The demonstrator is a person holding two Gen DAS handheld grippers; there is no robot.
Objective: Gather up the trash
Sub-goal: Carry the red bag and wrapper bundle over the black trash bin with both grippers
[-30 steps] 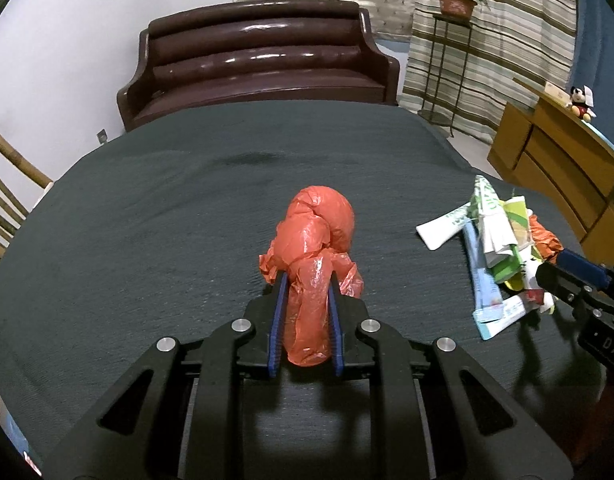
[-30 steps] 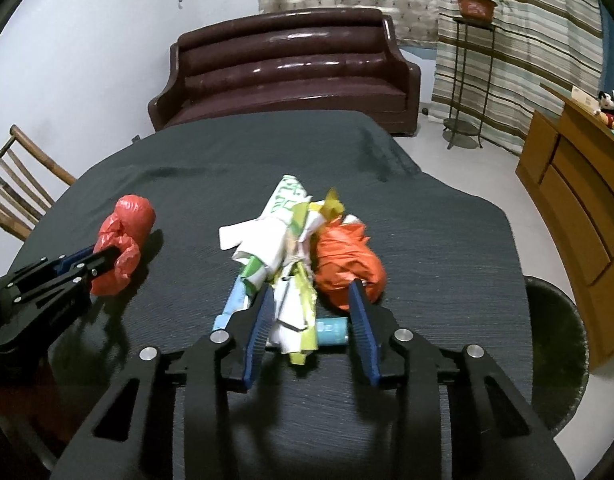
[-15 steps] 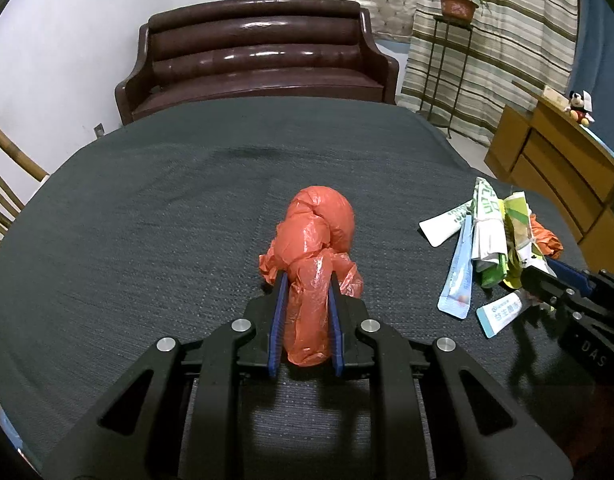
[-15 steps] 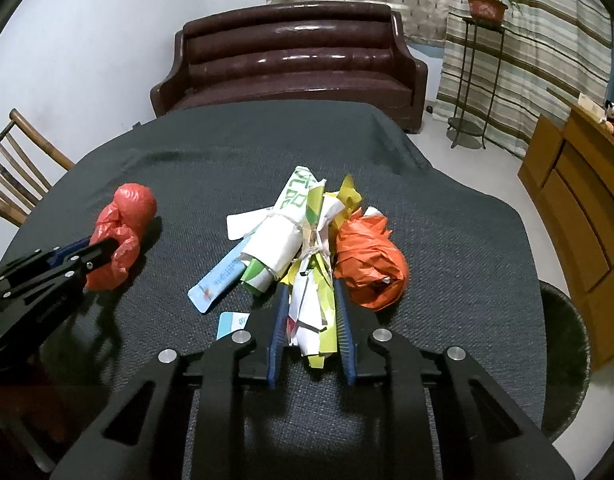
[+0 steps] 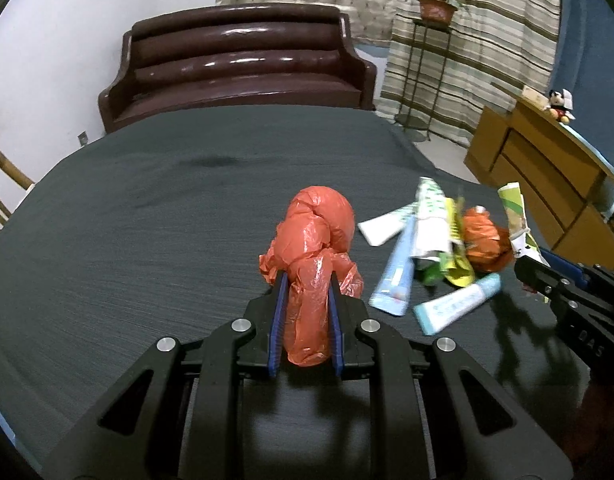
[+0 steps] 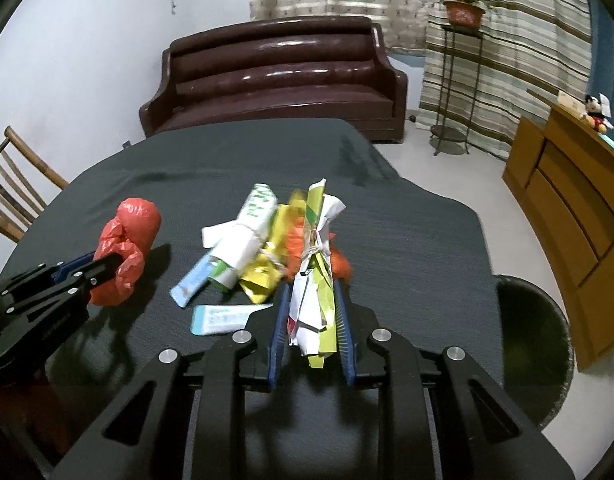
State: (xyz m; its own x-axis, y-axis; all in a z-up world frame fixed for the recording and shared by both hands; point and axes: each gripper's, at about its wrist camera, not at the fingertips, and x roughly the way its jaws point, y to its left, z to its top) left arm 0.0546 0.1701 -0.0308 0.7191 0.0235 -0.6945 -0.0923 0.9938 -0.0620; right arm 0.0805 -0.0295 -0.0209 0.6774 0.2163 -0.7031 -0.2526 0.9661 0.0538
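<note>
My left gripper [image 5: 305, 280] is shut on a crumpled red plastic bag [image 5: 317, 236], which rests on the dark tablecloth [image 5: 147, 240]. It also shows in the right wrist view [image 6: 127, 248]. My right gripper [image 6: 310, 292] is shut on a tied bundle of white and green paper wrappers [image 6: 315, 264], lifted and tilted up. That bundle shows in the left wrist view [image 5: 517, 220]. A pile stays on the cloth: a rolled white-green wrapper [image 6: 247, 236], yellow wrapper [image 6: 267, 272], orange bag [image 5: 483, 244], and blue-white tubes [image 6: 223, 318].
A dark round bin [image 6: 535, 348] stands on the floor right of the table. A brown sofa [image 6: 275, 80] is behind the table, a wooden chair [image 6: 11, 200] at left, a wooden cabinet [image 6: 579, 200] at right, and a plant stand [image 6: 459, 80] by the curtains.
My right gripper closed on the paper bundle and lifted it off the pile. The left gripper kept its hold on the red bag and barely moved.
</note>
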